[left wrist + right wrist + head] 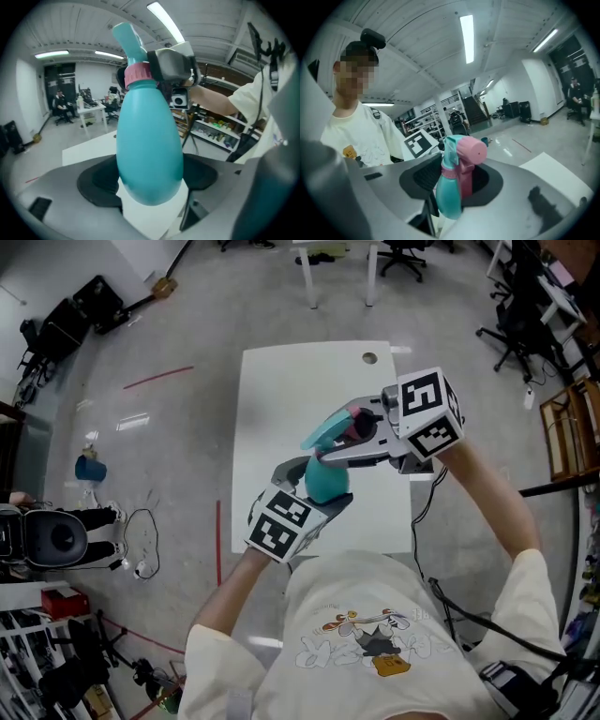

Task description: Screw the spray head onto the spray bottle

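A teal spray bottle [328,486] hangs above the white table [281,399], its rounded body clamped in my left gripper [317,487], which comes up from below. In the left gripper view the bottle [147,140] fills the gap between the jaws of the left gripper [149,185]. The spray head [349,425], pink with a teal trigger, sits on the bottle's neck by its pink collar [138,73]. My right gripper [352,434] reaches in from the right and is shut on the head. In the right gripper view the head [469,151] sits between the jaws of the right gripper [457,179], with the bottle [449,199] hanging below.
The table has a small round hole [369,358] near its far right corner. Beyond it stands another white table [337,268] with office chairs [405,254]. On the floor at the left lie cables [141,540], a blue object [91,468] and black equipment [56,538].
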A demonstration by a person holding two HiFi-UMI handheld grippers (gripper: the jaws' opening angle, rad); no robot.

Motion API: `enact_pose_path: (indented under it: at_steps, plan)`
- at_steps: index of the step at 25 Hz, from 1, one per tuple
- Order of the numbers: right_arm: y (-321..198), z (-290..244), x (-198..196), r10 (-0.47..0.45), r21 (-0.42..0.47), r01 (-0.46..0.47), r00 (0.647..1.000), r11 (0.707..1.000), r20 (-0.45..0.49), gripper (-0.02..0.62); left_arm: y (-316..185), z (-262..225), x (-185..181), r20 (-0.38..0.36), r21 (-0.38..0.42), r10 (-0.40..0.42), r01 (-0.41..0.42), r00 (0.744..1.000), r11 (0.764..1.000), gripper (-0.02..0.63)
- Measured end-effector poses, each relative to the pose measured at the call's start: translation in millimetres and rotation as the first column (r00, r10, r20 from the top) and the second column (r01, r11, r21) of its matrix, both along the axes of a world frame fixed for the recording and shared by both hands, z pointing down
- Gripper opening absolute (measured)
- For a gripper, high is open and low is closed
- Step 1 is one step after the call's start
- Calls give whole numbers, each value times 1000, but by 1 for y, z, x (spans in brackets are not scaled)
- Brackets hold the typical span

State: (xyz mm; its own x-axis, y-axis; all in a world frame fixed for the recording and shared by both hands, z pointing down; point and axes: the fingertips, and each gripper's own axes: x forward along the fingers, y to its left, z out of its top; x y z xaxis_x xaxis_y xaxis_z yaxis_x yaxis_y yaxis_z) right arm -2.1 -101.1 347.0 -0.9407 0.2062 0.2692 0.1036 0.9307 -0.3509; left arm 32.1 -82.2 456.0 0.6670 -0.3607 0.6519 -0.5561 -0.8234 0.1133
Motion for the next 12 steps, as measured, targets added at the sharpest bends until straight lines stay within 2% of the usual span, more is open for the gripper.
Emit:
enact_pose_path:
  at_steps: [3, 5, 8, 12]
  plan:
    - [-10, -2, -8, 133, 25, -133, 991, 991, -3, 135, -20, 2, -11, 23, 115, -161, 157, 987, 981, 405]
    - [-16, -4, -12, 238, 40, -238, 971, 970, 10, 135, -33, -1, -14, -5, 179, -271, 267, 963, 947, 405]
    - [-20, -9, -17, 380, 109, -380, 925, 919, 20, 135, -47, -6, -18, -39, 241, -398, 395, 916, 886, 404]
    - [-18, -11, -20, 501, 229, -491, 865, 840, 16, 135, -54, -9, -25, -15, 298, -461, 444, 887, 845, 403]
